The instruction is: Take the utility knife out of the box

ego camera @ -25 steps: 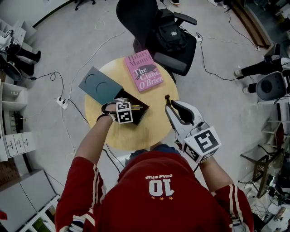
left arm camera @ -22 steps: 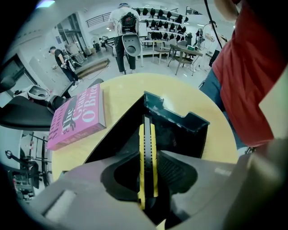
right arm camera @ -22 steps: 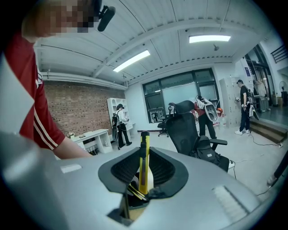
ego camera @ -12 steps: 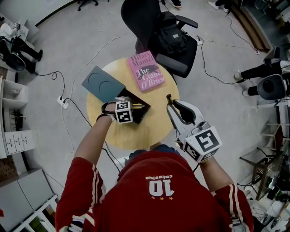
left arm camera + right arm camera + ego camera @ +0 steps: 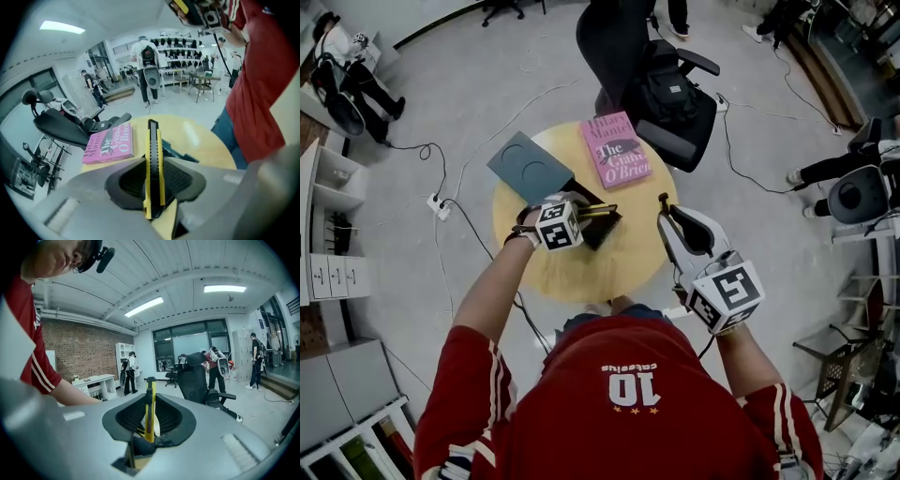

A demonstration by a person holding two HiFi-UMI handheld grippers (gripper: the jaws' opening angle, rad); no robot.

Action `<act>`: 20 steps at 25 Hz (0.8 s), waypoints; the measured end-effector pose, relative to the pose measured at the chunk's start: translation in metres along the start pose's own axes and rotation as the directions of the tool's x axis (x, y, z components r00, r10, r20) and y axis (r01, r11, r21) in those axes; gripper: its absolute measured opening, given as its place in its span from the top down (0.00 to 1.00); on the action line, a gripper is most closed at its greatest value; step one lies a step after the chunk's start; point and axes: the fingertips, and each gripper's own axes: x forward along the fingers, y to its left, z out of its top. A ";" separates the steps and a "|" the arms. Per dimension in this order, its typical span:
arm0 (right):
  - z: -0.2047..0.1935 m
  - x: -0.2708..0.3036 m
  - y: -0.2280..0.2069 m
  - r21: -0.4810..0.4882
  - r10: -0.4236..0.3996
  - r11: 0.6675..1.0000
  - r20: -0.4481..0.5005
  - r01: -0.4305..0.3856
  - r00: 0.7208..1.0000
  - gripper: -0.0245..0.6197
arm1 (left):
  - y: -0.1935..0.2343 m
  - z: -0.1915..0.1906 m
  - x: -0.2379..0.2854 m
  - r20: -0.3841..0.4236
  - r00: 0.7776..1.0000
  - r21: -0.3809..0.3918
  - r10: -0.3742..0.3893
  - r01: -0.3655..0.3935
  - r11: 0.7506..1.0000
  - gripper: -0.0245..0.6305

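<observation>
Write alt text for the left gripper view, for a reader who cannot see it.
The left gripper clamps a yellow-and-black utility knife on edge, above a wooden table. A pink book lies at left; a person in red stands at right.

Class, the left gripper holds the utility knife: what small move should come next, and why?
Probably carry the utility knife sideways and set it on bare table. The left gripper's jaws are clamped on it, and it appears lifted clear of the open box.
</observation>
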 end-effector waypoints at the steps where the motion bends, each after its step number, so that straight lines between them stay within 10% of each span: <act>1: 0.000 -0.002 0.002 -0.002 -0.002 1.000 0.003 0.002 1.000 0.87 | 0.000 0.009 -0.009 0.042 0.999 -0.024 0.008 -0.007 1.000 0.77; 10: 0.020 -0.024 0.037 -0.025 0.024 0.999 0.063 -0.022 0.998 0.87 | -0.007 0.062 -0.099 0.319 0.935 -0.201 0.152 -0.090 0.975 0.77; 20: 0.063 -0.027 0.080 -0.031 0.065 0.998 0.169 -0.060 0.983 0.87 | -0.028 0.088 -0.226 0.540 0.761 -0.416 0.360 -0.130 0.900 0.77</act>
